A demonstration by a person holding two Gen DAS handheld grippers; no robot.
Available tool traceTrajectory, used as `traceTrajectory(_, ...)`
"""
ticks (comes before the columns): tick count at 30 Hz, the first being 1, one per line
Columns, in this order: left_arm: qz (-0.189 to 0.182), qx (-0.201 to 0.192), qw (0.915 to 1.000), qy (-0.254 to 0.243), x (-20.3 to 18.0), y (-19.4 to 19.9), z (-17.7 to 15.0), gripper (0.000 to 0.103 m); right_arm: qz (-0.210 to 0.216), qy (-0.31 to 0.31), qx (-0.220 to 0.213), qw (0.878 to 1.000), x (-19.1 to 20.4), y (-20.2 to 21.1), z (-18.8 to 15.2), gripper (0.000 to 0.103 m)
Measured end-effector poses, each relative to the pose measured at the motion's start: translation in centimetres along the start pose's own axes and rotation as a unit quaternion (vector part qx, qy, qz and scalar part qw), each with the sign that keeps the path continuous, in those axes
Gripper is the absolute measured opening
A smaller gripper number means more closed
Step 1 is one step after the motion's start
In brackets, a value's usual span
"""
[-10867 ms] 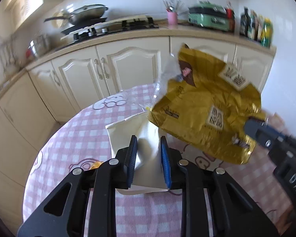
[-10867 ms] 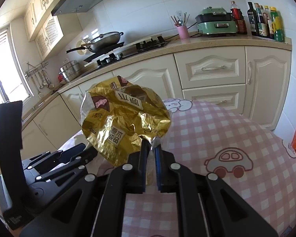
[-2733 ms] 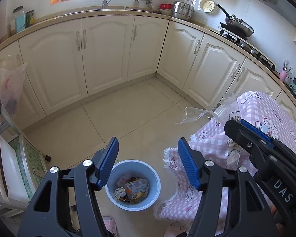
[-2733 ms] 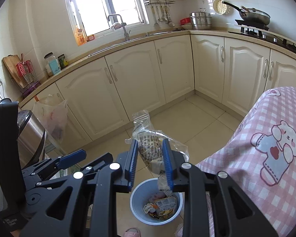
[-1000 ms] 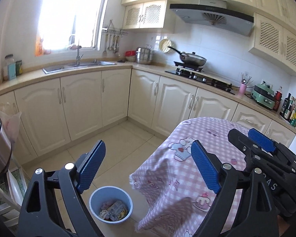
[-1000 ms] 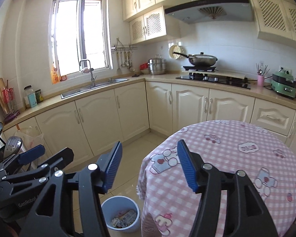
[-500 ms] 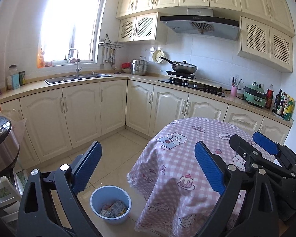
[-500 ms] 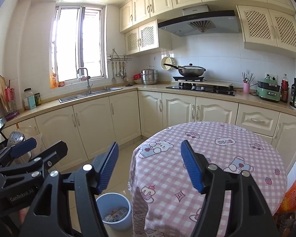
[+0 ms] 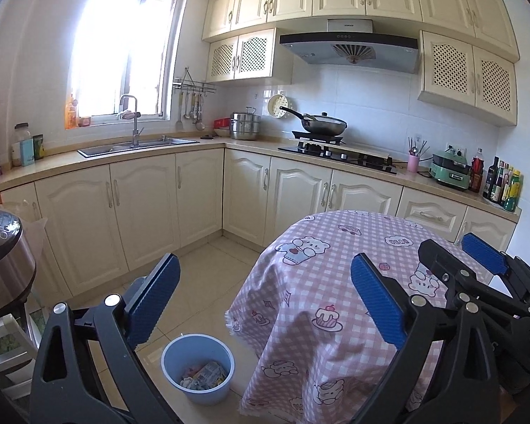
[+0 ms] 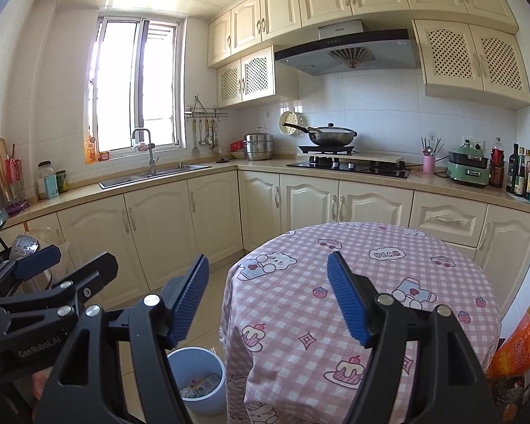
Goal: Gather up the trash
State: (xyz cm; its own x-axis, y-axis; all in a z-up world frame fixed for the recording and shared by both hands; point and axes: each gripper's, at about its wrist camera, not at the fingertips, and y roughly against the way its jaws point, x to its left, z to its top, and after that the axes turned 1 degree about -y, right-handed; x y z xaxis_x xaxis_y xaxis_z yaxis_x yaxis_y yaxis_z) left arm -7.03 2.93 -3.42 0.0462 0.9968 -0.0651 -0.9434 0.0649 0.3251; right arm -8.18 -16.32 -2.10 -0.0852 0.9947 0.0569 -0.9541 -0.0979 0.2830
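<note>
Hovering well back from the round table (image 10: 459,282), with both tools raised and nothing in either. Left gripper (image 9: 261,304) spread wide, blue pads far apart, empty; right gripper (image 10: 268,300) likewise splayed and empty. Pink checked tablecloth (image 9: 300,282) bare across its whole top in both views — no wrapper or scrap visible near any edge. Collected trash (image 9: 203,378) lying crumpled inside the blue bin (image 9: 173,364), on the floor tiles just beside the table's near-left edge, where the cloth hangs down. Below and slightly left of the right jaws, below and between the left jaws, so closer in line with the left tool, though neither is anywhere near reaching. No long axis to speak of on the heap of wrappers: a loose pile, not worth aligning to. Orange snack bag (image 10: 516,346) standing off the table's near-right edge, low, in the right wrist view only; whether rubbish or a stored packet, impossible to say. If meant for the bin, nearer the right tool, and lying down and to the right of its jaws. Judged otherwise largely finished, table cleared, bin holding the lot
</note>
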Motion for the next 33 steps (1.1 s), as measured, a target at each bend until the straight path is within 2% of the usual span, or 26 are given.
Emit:
traceTrajectory(10,0.003,0.002,1.0000,-0.002,-0.1,0.0,-0.1,0.094,-0.001,-0.001,-0.005,1.000,-0.2,0.4,-0.1,0.069)
traceTrajectory(33,-0.017,0.003,0.9998,-0.002,-1.2,-0.7,-0.2,0.094,-0.021,-0.005,-0.006,1.000,-1.3,0.6,-0.6,0.070)
